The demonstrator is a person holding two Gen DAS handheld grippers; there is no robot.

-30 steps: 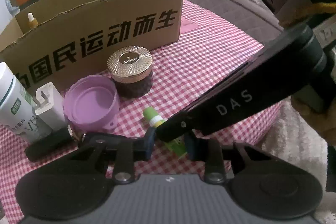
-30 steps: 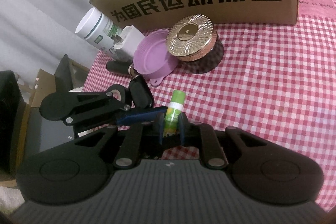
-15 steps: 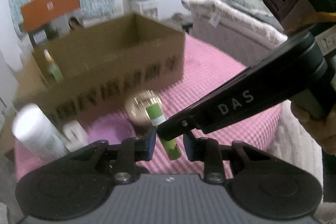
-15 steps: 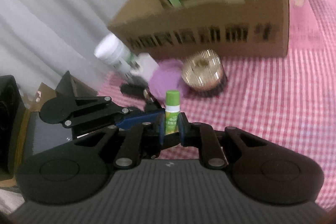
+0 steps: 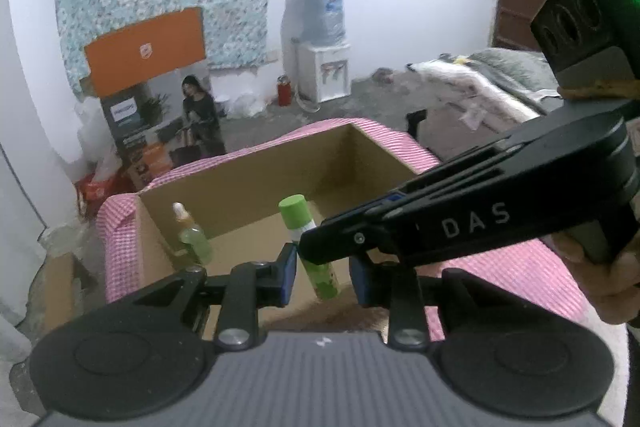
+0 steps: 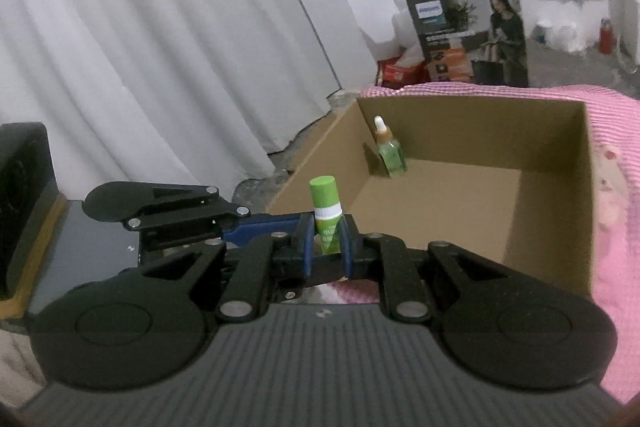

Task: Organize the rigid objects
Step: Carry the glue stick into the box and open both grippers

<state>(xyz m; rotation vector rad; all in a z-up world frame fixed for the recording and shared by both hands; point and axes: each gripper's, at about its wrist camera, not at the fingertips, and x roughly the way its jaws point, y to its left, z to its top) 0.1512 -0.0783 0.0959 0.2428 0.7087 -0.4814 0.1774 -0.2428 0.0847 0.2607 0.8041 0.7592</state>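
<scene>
the right tongs (image 6: 325,241) are clamped on one green glue stick (image 6: 325,211), held upright above the near edge of the one cardboard box (image 6: 552,211). the left tongs (image 5: 323,269) stand apart and hold nothing, just beside the stick. inside the box one green dropper bottle (image 6: 390,151) leans in the far corner. the box sits on the pink checked worktop (image 6: 616,131).

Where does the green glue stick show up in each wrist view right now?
Left wrist: glue stick at centre, held by the right gripper, above the cardboard box.
Right wrist: low centre, between the gripper's fingers.
Shared landmark: dropper bottle in the box's corner.
</scene>
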